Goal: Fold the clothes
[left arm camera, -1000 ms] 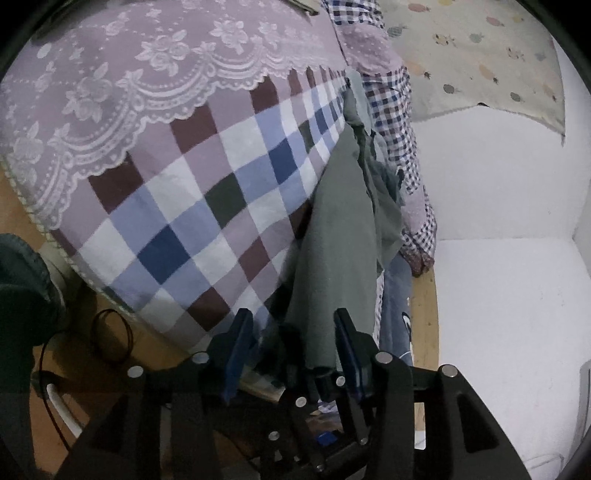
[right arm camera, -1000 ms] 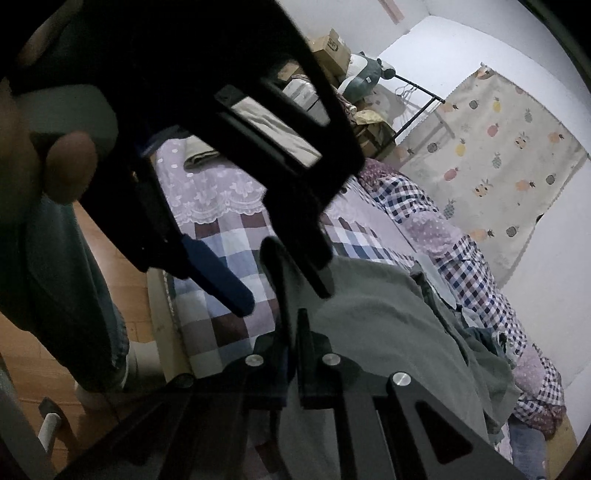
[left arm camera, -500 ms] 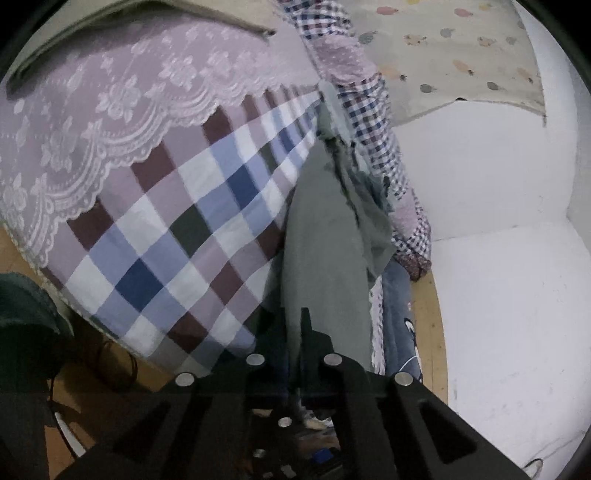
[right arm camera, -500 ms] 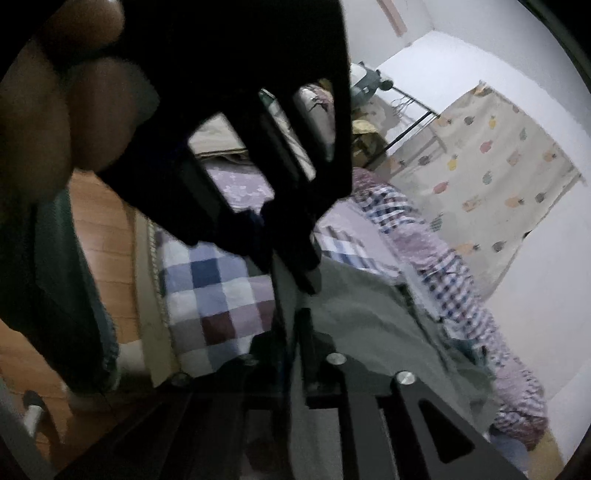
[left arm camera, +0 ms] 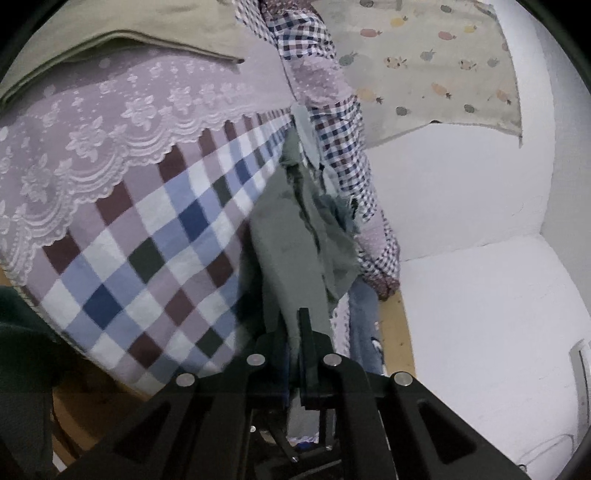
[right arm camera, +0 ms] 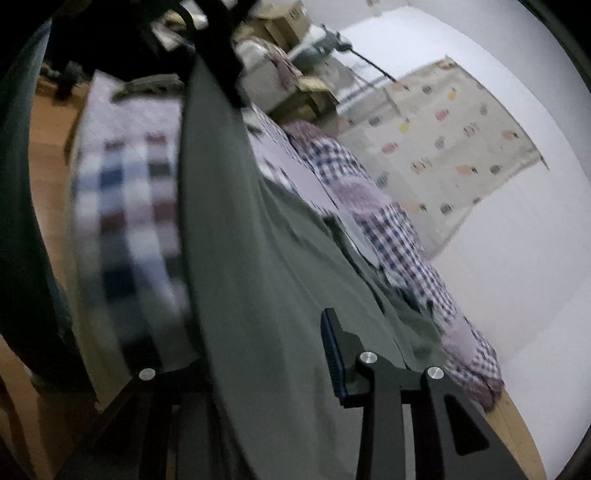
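A grey-green garment [left arm camera: 291,251] stretches from the bed down to my left gripper [left arm camera: 295,328], which is shut on its near edge. In the right wrist view the same garment [right arm camera: 258,258] hangs as a broad sheet from a dark, blurred shape at the top, which looks like the left gripper [right arm camera: 221,55]. My right gripper [right arm camera: 255,332] is open. Its blue-padded right finger [right arm camera: 332,350] shows bare, and its left finger is hidden behind the cloth. The cloth drapes across the gap between the two.
The bed has a checked cover [left arm camera: 147,258], a purple lace spread [left arm camera: 110,122] and a folded khaki item [left arm camera: 147,22] at the far end. A gingham quilt [left arm camera: 343,147] and jeans [left arm camera: 364,325] hang off its side over the wooden floor [left arm camera: 400,332]. Boxes and a rack [right arm camera: 295,26] stand behind.
My left gripper went from open to shut on the garment's edge and now holds it higher. My right gripper, shut on the cloth before, has opened and let go.
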Demonstrator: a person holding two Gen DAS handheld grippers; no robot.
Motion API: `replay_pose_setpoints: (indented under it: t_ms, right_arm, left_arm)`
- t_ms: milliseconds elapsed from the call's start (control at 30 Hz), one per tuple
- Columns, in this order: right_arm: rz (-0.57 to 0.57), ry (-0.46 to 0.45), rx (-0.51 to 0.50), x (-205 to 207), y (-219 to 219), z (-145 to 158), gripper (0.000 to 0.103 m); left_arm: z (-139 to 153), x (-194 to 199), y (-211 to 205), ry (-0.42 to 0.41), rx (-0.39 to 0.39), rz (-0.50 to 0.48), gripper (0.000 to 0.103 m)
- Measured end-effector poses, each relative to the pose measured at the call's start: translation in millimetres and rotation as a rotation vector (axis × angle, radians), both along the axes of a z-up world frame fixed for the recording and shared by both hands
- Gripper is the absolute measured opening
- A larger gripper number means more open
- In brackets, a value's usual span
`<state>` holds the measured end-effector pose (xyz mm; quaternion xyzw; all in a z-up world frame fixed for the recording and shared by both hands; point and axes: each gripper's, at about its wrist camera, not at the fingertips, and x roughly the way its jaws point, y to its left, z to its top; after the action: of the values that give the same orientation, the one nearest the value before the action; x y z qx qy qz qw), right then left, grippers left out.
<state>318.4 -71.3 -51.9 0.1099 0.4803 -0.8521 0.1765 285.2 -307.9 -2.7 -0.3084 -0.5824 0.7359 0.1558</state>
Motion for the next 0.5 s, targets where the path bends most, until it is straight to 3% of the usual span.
replay_pose_setpoints:
  t_ms: [500]
  right_arm:
    - [-0.241, 0.035, 0.143, -14.9, 133.1, -5.4, 0.035]
  left_arm:
    - [46.0, -24.5, 8.5, 0.114, -0.011, -0.019, 0.001]
